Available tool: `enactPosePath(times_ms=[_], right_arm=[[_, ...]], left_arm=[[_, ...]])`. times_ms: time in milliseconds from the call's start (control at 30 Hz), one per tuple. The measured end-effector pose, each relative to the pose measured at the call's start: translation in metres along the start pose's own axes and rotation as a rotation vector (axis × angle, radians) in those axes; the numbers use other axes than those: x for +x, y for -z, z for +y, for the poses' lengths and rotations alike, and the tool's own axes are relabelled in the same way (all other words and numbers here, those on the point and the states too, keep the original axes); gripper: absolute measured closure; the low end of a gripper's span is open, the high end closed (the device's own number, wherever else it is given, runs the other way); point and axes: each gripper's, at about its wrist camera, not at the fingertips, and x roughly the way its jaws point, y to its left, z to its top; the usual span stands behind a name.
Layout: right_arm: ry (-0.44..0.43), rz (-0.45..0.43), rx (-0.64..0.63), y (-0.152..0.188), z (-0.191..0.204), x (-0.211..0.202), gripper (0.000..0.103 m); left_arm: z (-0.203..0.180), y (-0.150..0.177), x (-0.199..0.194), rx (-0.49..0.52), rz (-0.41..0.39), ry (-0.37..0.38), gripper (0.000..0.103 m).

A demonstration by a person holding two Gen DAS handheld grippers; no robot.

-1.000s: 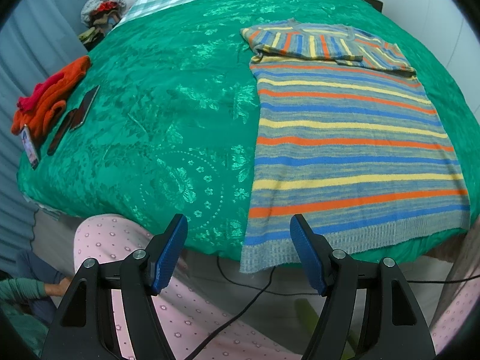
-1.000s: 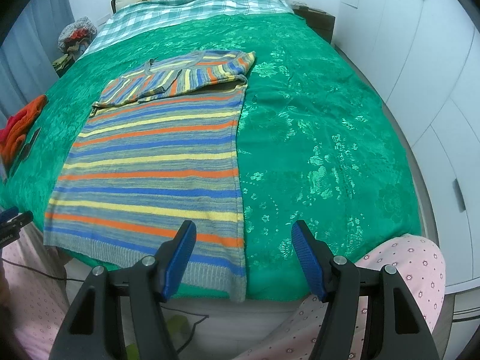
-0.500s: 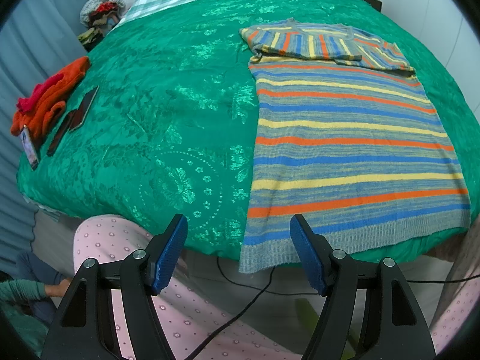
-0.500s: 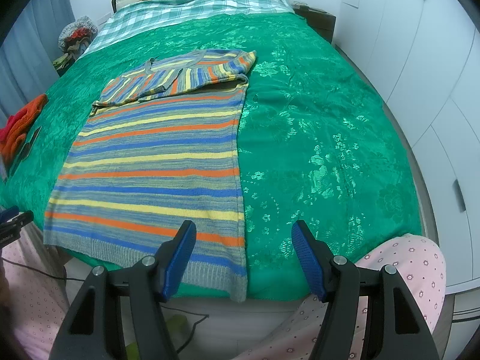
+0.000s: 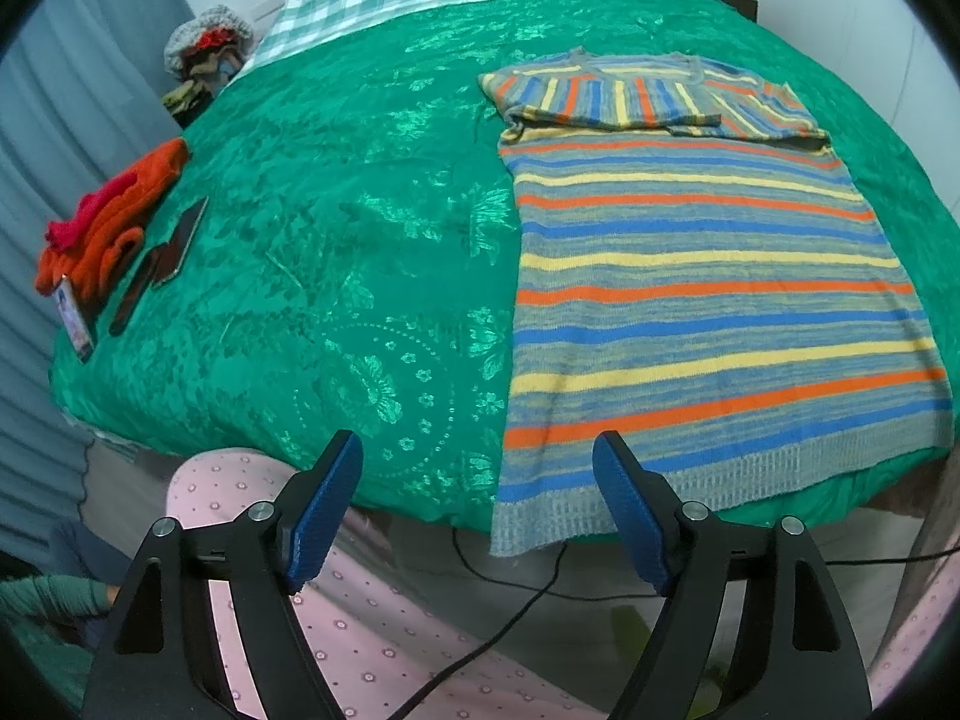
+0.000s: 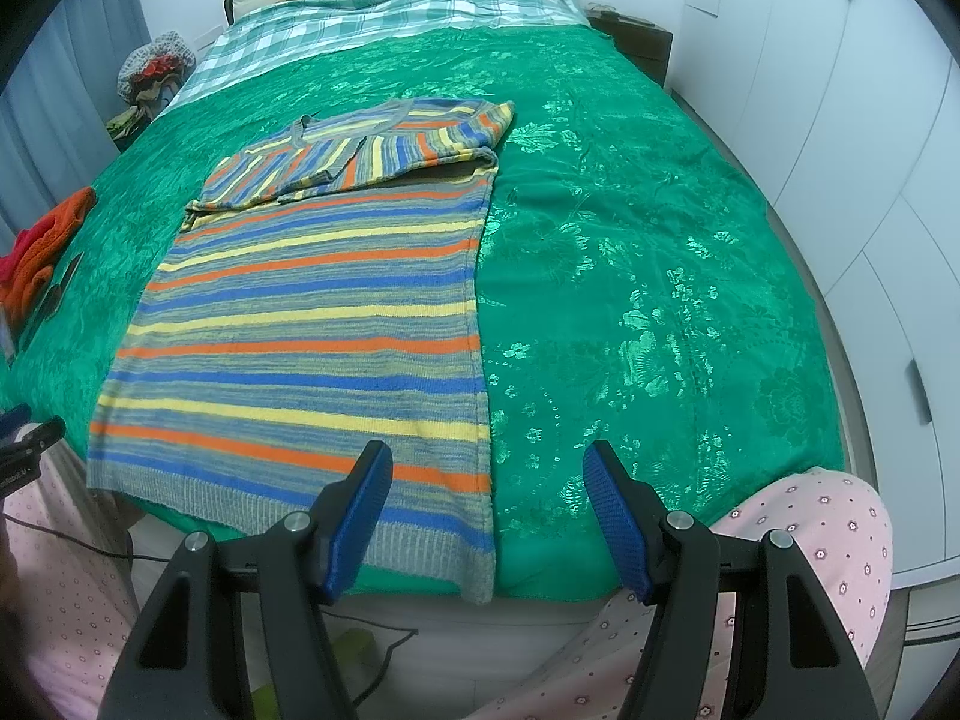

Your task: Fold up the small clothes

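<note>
A striped knit sweater (image 5: 690, 276) in grey, blue, orange and yellow lies flat on the green bedspread (image 5: 336, 228), its sleeves folded across the chest and its hem hanging over the near bed edge. My left gripper (image 5: 477, 450) hovers before the hem's left corner, its jaws opening with nothing between them. In the right wrist view the sweater (image 6: 312, 336) lies left of centre, and my right gripper (image 6: 487, 459) stands open and empty just above the hem's right corner.
Orange and red clothes (image 5: 114, 222), a phone (image 5: 180, 240) and a card lie at the bed's left edge. A pile of clothes (image 5: 204, 60) sits by the curtain. White wardrobe doors (image 6: 870, 180) line the right side. A black cable (image 5: 528, 600) crosses the floor by pink-clad knees (image 5: 216, 480).
The left gripper's jaws have spread slightly wider. Both hands and the sweater stay where they were.
</note>
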Motion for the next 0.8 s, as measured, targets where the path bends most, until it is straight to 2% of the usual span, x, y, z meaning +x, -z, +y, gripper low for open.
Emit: enactPosePath(times_ms=[100,267,367,433,467,500,600,700,733,767,800], right_arm=[[0.0,0.001,0.0,0.0,0.0,0.0,0.037],[-0.007,0.01,-0.005,0.0,0.002,0.002,0.037],[-0.053,0.032,-0.002,-0.002,-0.001,0.004,0.037],[-0.093,0.068,0.055,-0.006,-0.018,0.007,0.036],[-0.095,0.096,0.086,-0.008,-0.027,0.011,0.036],[-0.091,0.161,0.114,-0.011,-0.039,0.02,0.035],[-0.127,0.272,0.115,-0.013,-0.048,0.04,0.035],[-0.222,0.369,0.114,-0.012,-0.033,0.067,0.036],[-0.229,0.392,0.109,-0.01,-0.029,0.074,0.036],[-0.239,0.433,0.089,-0.007,-0.022,0.085,0.036],[-0.245,0.481,0.061,-0.001,-0.014,0.098,0.043]], left_arm=[[0.0,0.0,0.0,0.002,-0.001,-0.003,0.021],[0.0,0.0,0.003,0.01,0.008,0.003,0.01],[0.001,0.004,0.022,0.015,0.078,0.058,0.006],[0.002,0.008,0.044,0.005,0.164,0.086,0.009],[0.002,0.008,0.054,0.005,0.195,0.098,0.016],[0.001,0.008,0.059,0.009,0.212,0.105,0.019],[-0.007,0.005,0.078,0.017,0.272,0.151,0.024],[-0.008,0.005,0.089,-0.025,0.315,0.194,0.04],[-0.006,0.006,0.09,-0.036,0.325,0.209,0.064],[-0.005,0.007,0.092,-0.042,0.338,0.224,0.097],[-0.003,0.008,0.092,-0.052,0.358,0.25,0.099]])
